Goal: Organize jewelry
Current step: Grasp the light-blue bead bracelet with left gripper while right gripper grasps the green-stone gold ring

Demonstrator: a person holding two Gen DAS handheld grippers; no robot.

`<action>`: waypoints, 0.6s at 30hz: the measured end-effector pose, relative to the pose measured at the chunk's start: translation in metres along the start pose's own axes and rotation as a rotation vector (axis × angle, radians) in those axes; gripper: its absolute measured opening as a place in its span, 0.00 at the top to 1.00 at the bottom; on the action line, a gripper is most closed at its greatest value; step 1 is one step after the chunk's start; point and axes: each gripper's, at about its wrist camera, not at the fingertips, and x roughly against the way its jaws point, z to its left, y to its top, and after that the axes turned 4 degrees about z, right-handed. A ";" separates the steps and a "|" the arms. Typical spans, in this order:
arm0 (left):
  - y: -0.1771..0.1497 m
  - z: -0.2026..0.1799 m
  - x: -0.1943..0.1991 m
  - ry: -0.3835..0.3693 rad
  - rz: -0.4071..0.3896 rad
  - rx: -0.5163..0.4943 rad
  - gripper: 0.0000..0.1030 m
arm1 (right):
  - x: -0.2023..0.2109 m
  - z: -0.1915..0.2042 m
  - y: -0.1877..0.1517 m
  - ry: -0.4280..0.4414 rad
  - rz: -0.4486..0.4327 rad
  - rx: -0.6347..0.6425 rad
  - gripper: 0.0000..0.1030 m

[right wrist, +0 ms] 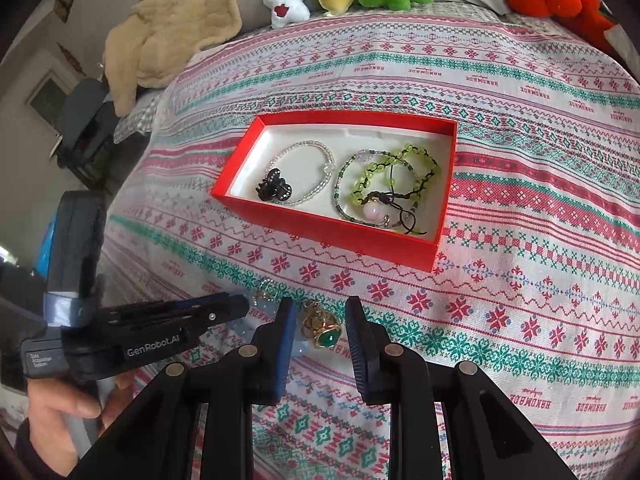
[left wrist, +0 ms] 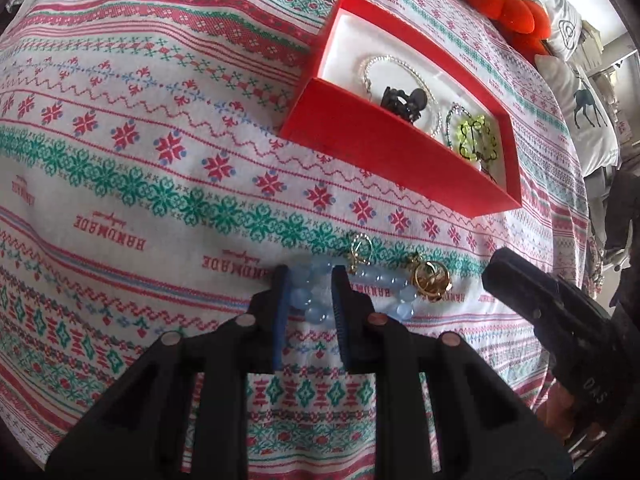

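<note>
The red box point(right wrist: 352, 236) is taken as the landmark; everything still loose lies on the quilt point(left wrist: 140, 184) on the near side of its long front wall.

Nearest of all, the left gripper point(left wrist: 308, 280) is pointed steeply down at the blue bracelet point(left wrist: 320, 292). A bunched part of the beads is seen between the jaws, which stand only a narrow gap apart. Whether the pads already press on the beads cannot be told, so a firm pinch is not claimed. The rest of the strand is trailed to the right, roughly along the box's front wall, toward the gold pieces.

Just beside it, the right gripper point(right wrist: 322, 320) is held over the gold ring point(right wrist: 326, 334) with the green stone. Its jaws are spread on either side of the ring, and no contact is seen. A gold hoop point(left wrist: 360, 248) lies slightly nearer the box than the beads.

Farther off, the box is set with its long axis across the left gripper's line of reach. Inside it, a clear bracelet point(right wrist: 308, 172), a black clip point(right wrist: 274, 190) and green bracelets point(right wrist: 392, 176) are already laid.

The left gripper is judged the nearer to the blue bracelet; the carry would go forward and to the right, over the front wall.
</note>
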 end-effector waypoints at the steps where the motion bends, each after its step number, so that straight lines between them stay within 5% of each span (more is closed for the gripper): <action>1: 0.000 -0.002 -0.002 0.019 -0.004 -0.008 0.87 | -0.002 0.001 0.001 0.000 0.004 0.001 0.75; 4: -0.001 -0.010 -0.001 0.047 -0.007 -0.031 0.87 | -0.006 -0.002 0.000 -0.011 0.014 -0.007 0.75; 18: -0.019 -0.022 0.059 -0.064 -0.092 -0.109 0.87 | -0.036 -0.010 -0.007 0.014 0.128 -0.081 0.75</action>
